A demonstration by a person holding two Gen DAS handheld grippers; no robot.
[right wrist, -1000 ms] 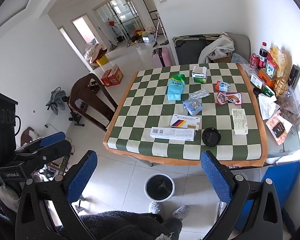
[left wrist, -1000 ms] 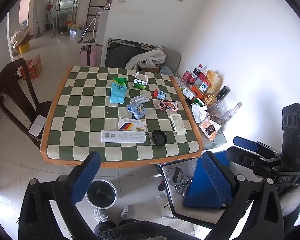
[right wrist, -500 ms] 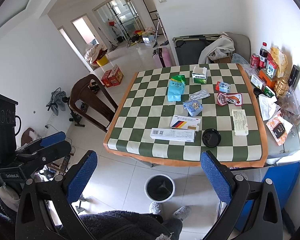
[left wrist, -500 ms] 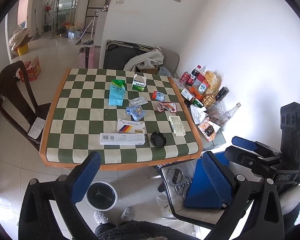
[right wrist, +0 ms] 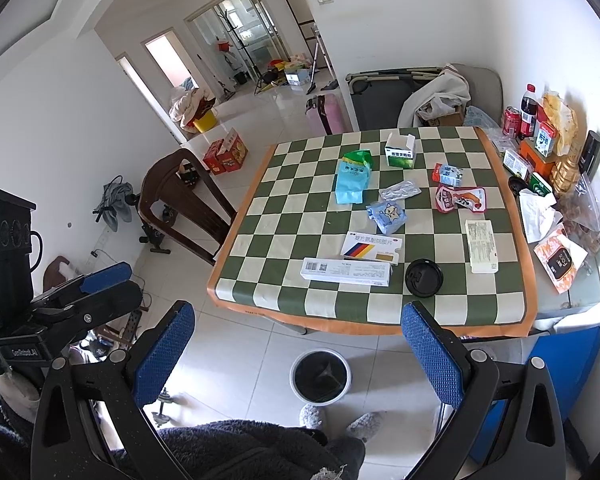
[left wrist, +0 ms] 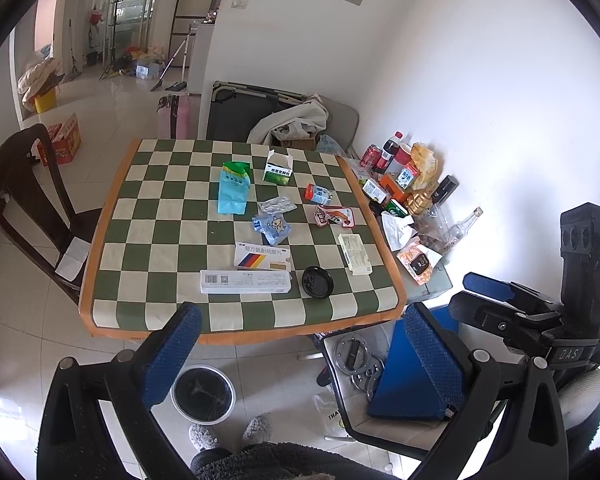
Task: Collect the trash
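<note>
We hold the left gripper (left wrist: 300,356) and right gripper (right wrist: 300,356) spread wide, grasping nothing; both hang before the table's (right wrist: 526,280) near edge. A long white box (right wrist: 346,271) and a black lid (right wrist: 423,278) lie by that edge; a bin (right wrist: 320,377) stands on the floor below.

my left gripper (left wrist: 300,356) pulled back a bit | checkered table (left wrist: 112,196) sits slightly smaller and further off in its view | my right gripper (right wrist: 298,356) view barely shifted

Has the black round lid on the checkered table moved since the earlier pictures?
No. The black lid lies just right of the long white box, near the table's front edge, as before.
</note>
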